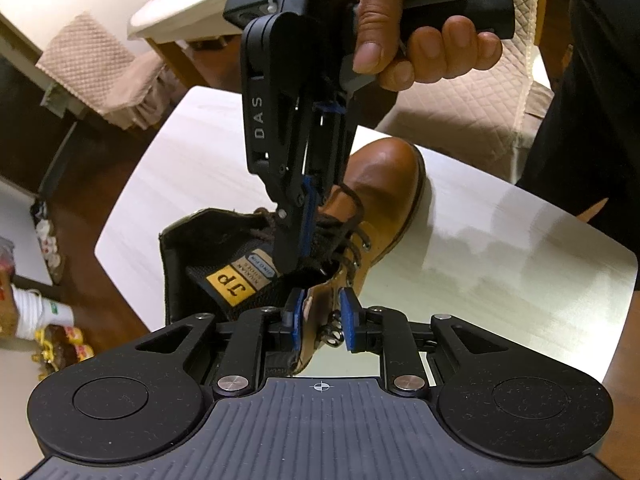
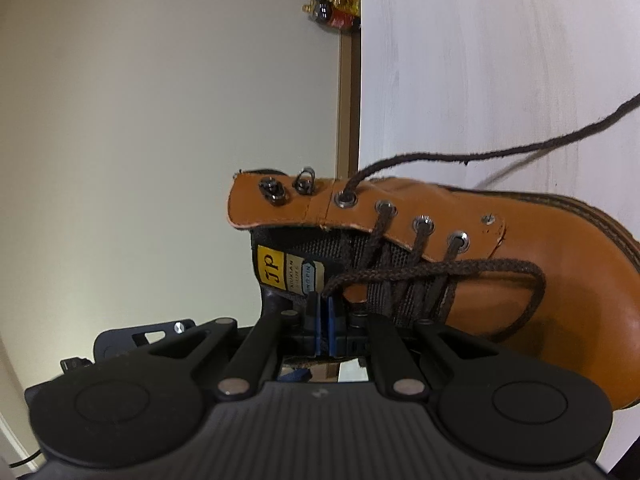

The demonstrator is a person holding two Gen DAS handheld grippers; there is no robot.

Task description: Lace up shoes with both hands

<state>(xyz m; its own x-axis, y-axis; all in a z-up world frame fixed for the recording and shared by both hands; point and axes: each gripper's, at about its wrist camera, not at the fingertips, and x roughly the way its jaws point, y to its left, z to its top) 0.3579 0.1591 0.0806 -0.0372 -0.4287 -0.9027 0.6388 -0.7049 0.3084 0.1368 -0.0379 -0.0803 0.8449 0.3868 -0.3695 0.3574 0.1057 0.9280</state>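
Observation:
A tan leather boot (image 1: 380, 172) stands on a white table (image 1: 500, 248), with dark brown laces (image 1: 352, 240) through its eyelets. My left gripper (image 1: 322, 312) is open, its jaws on either side of the boot's upper eyelet flap with the metal hooks (image 1: 332, 332). My right gripper (image 1: 294, 256) reaches down over the boot's tongue (image 1: 240, 280) and is shut on a lace end. In the right wrist view the boot (image 2: 540, 292) lies sideways, the right gripper (image 2: 325, 312) pinches the lace (image 2: 420, 270), and the other lace end (image 2: 500, 152) trails across the table.
Padded chairs (image 1: 460, 108) stand beside the table, one behind it on the left (image 1: 100, 76). Another table (image 1: 188, 12) is farther back. Small packages lie on the floor at the left (image 1: 60, 340). A pale wall (image 2: 160, 120) fills the left of the right wrist view.

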